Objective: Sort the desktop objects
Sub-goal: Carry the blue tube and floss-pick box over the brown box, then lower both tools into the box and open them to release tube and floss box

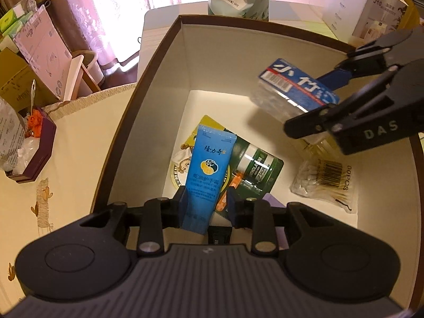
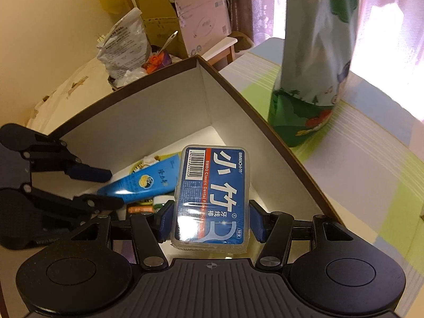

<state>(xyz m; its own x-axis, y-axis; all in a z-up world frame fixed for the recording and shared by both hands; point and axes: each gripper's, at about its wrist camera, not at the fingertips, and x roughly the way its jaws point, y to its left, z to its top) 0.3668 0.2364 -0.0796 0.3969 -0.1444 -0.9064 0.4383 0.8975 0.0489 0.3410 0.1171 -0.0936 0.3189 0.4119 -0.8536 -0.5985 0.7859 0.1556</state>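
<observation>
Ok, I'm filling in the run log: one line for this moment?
left gripper: shut on hand cream tube | right gripper: shut on floss pick box | both over open box | neither released

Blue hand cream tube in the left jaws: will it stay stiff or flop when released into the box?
The blue hand cream tube looks soft-walled, so it probably dents under the jaws. Its glossy skin may slip. Released, it likely flops flat onto the packets in the box.

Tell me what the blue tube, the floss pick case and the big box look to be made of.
Blue tube: glossy soft plastic, crimped flat end. Floss pick case: clear hard plastic, glare on its printed label. Box: likely matte cardboard, thin brown-edged walls, white inside.
</observation>
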